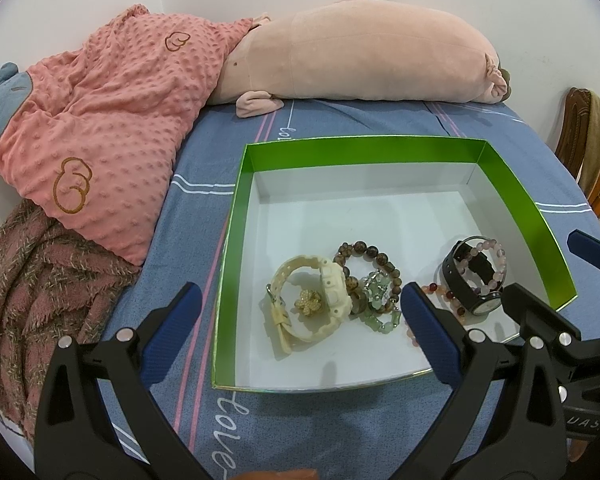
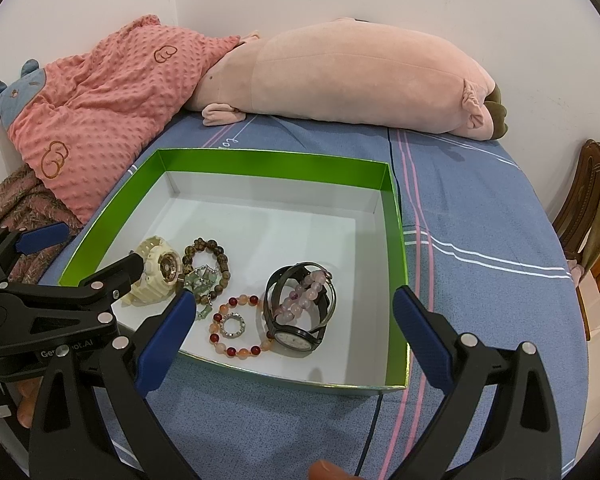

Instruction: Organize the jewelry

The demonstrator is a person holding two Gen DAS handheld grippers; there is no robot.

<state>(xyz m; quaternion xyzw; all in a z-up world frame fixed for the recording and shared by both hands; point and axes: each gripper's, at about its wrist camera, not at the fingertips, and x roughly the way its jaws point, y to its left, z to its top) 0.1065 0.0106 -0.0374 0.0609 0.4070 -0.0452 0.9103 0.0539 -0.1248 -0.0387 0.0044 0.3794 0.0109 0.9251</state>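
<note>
A green-walled box (image 1: 360, 152) (image 2: 276, 168) with a white floor lies on the blue bedsheet. Inside lie a cream watch (image 1: 328, 280) (image 2: 156, 276) looped round a gold flower brooch (image 1: 309, 302), a brown bead bracelet (image 1: 364, 252) (image 2: 208, 254), a green stone bracelet (image 1: 376, 300) (image 2: 198, 278), an orange-red bead bracelet (image 2: 242, 299) round a silver ring (image 2: 223, 326), and a black watch (image 1: 486, 304) (image 2: 296, 338) with a pink bead bracelet (image 1: 496, 256) (image 2: 300, 296) on it. My left gripper (image 1: 300, 296) (image 2: 92, 248) hangs open above the cream watch. My right gripper (image 2: 294, 300) (image 1: 548, 272) hangs open above the black watch.
A pink dotted blanket (image 1: 112, 120) and a brown knitted throw (image 1: 40, 288) lie left of the box. A long pink plush (image 1: 360, 60) lies along the wall behind it. A wooden chair (image 2: 580, 216) stands past the bed's right edge.
</note>
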